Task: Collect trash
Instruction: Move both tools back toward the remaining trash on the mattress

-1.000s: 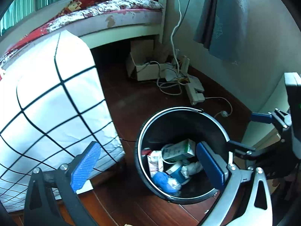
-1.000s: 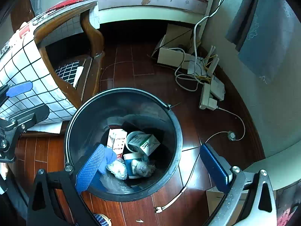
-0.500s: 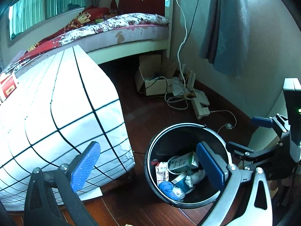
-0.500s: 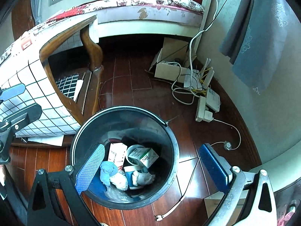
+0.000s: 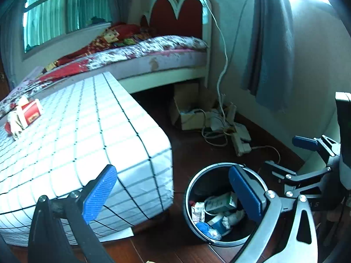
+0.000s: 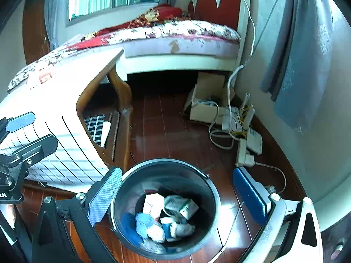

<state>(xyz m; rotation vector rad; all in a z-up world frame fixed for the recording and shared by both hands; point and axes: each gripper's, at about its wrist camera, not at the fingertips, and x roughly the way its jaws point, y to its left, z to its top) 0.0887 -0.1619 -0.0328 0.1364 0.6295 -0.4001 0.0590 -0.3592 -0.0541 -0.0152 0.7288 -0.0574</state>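
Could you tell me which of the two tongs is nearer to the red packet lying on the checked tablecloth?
Left, as far as the views show. The left tongs hang over the table's corner, on the side of the red packet. The right tongs hang above the bin, beyond the table edge.

We find the round black trash bin (image 5: 190,208) partly hidden in the left wrist view: the blue-padded right finger (image 5: 245,192) of the left gripper covers its far inner wall and some contents. In the right wrist view the bin's (image 6: 210,195) lower rim is cut by the frame edge. The print on the small white cartons (image 6: 186,206) inside is too small to read. The red-and-white packet (image 5: 30,112) on the grid-patterned tablecloth (image 5: 87,135) is blurred. The open cardboard box (image 6: 206,107) under the bed stands in shadow, its contents indistinct.
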